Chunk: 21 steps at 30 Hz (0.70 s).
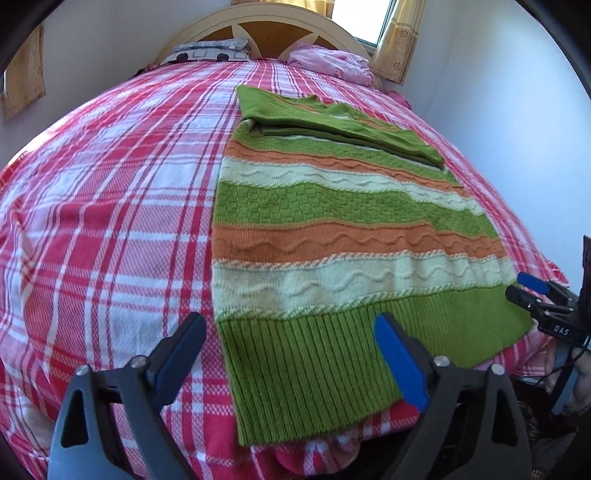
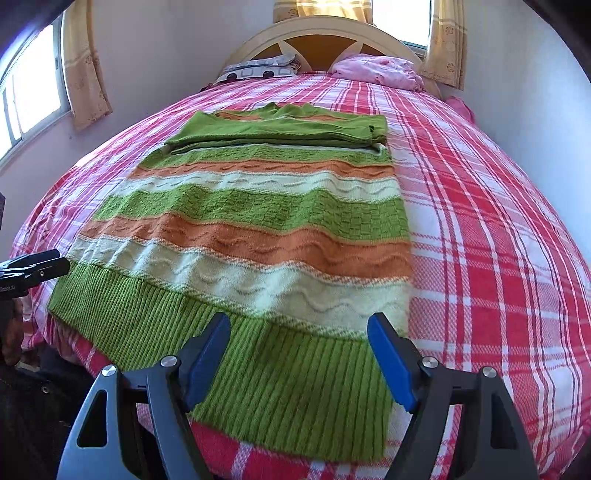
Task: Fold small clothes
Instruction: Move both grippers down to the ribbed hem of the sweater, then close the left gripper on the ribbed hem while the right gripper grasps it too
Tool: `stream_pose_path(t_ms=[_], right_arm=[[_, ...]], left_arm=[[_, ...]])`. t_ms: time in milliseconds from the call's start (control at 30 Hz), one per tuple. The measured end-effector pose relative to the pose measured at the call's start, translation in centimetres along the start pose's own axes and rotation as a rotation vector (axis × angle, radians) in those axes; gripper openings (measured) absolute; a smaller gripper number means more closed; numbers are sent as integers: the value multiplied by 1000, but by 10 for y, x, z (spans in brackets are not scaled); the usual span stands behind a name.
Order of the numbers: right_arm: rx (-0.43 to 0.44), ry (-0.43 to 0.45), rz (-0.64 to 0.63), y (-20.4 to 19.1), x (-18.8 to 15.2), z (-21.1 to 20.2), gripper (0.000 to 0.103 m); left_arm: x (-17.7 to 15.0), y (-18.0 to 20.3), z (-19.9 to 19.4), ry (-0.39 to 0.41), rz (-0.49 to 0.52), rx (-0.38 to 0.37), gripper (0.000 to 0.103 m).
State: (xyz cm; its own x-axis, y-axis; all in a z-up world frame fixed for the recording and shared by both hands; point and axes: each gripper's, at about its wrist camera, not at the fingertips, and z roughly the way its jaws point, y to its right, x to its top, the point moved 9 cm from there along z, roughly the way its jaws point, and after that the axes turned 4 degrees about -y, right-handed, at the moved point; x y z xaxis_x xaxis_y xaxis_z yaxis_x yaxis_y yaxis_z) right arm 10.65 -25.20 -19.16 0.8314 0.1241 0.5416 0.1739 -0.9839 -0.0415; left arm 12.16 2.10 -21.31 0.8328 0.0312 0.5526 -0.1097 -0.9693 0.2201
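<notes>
A green, orange and cream striped knit sweater (image 1: 332,221) lies flat on the bed, its sleeves folded across the chest at the far end. Its ribbed green hem (image 1: 314,369) is nearest me. My left gripper (image 1: 291,350) is open and empty, hovering over the hem's left corner. My right gripper (image 2: 299,350) is open and empty over the hem's right part (image 2: 295,387); the sweater fills the middle of the right wrist view (image 2: 258,229). Each gripper shows at the edge of the other's view: the right one (image 1: 535,291), the left one (image 2: 37,269).
The red and white plaid bedspread (image 1: 110,221) covers the bed. Pillows (image 1: 325,62) and a wooden headboard (image 1: 266,22) stand at the far end. Walls close in on the right (image 1: 498,110). Windows with curtains (image 2: 85,66) are on the left.
</notes>
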Motion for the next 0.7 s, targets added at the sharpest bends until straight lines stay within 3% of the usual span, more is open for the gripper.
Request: stream_pose_path(t_ms=[267, 300, 467, 700], right_arm=[[32, -47, 76, 21, -22, -1, 77], [41, -52, 85, 23, -24, -1, 77], [83, -44, 123, 28, -27, -7, 77], [142, -38, 170, 33, -37, -19, 77]], left_arm=[[-21, -4, 9, -67, -25, -26, 70], [-24, -4, 11, -79, -28, -35, 64], [-27, -5, 11, -89, -36, -36, 56], [-29, -10, 9, -87, -45, -31, 54]])
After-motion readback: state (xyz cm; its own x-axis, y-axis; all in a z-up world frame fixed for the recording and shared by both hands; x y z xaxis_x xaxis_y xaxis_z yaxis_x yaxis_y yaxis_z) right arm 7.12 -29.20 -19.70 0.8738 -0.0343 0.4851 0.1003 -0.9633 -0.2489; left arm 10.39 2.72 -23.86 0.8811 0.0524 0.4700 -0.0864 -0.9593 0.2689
